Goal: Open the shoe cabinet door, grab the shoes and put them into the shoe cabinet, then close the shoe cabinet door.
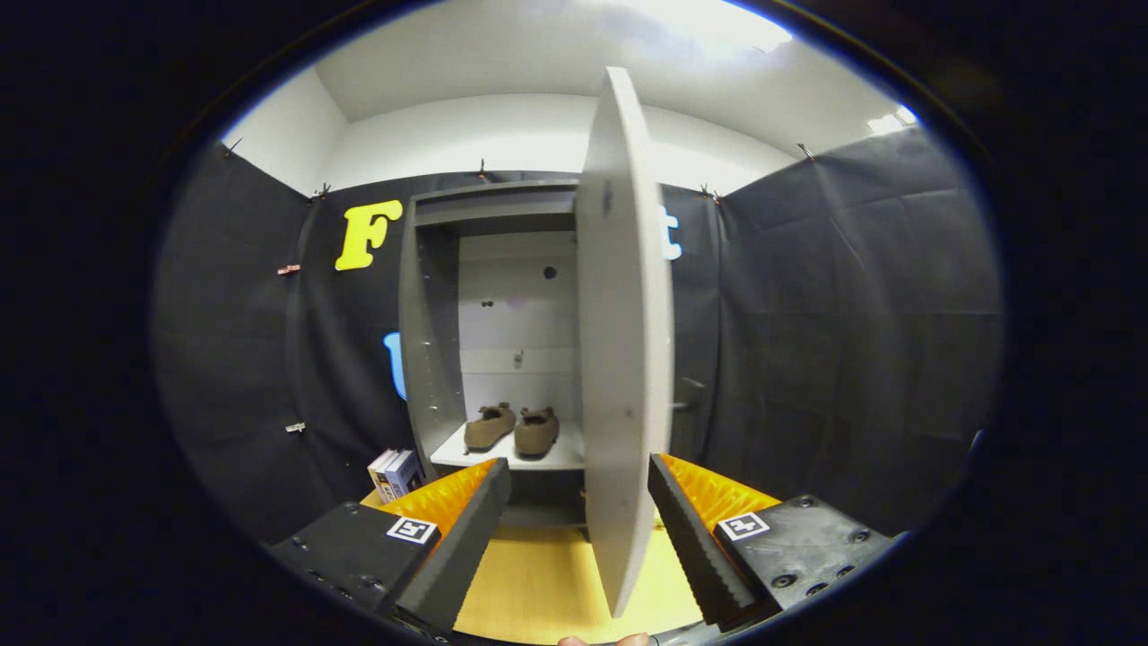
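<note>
The claw (578,520) stands with its two fingers spread wide apart, gripping nothing. The free edge of the shoe cabinet door (623,359) rises in the gap between them, nearer the right finger (691,538); whether that finger's ridged pad touches the door face cannot be told. The left finger (462,538) is well clear of the door. The door is swung out toward the claw, seen almost edge-on, leaving the cabinet open on its left side.

Beyond the fingers, inside the grey shoe cabinet (430,341), a pair of brown shoes (511,429) sits side by side on the white shelf (547,459), toes pointing outward. The shelf space above them is bare white back panel.

Left of the cabinet's foot, just past the left finger, a few books (395,473) stand upright on the yellow wooden floor (538,583).
</note>
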A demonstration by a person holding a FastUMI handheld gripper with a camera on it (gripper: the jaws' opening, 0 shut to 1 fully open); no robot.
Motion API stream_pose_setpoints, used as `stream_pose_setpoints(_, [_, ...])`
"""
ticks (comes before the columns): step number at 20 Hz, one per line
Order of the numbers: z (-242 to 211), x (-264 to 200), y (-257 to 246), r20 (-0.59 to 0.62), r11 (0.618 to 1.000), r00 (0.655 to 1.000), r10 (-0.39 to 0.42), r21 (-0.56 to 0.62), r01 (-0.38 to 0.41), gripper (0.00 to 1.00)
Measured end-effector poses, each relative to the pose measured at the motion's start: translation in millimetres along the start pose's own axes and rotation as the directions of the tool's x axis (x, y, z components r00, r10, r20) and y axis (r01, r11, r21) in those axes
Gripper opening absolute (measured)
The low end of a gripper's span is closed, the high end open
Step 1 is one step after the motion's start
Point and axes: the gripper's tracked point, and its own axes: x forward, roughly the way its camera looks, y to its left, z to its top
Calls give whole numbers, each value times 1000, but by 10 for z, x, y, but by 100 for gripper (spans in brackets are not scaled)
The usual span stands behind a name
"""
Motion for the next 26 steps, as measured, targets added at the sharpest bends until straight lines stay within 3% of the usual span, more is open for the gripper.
stream_pose_setpoints(5, [-71,-25,-884,-22,989,989,-146,-23,145,98])
stream_pose_setpoints(11, [-50,409,-1292,-29,981,982,-187,-56,185,97])
stream_pose_setpoints(16, [-97,640,-1155,-43,988,987,-154,-35,152,97])
stream_pose_setpoints(26, [-153,553,-651,-50,992,991,-127,11,127,97])
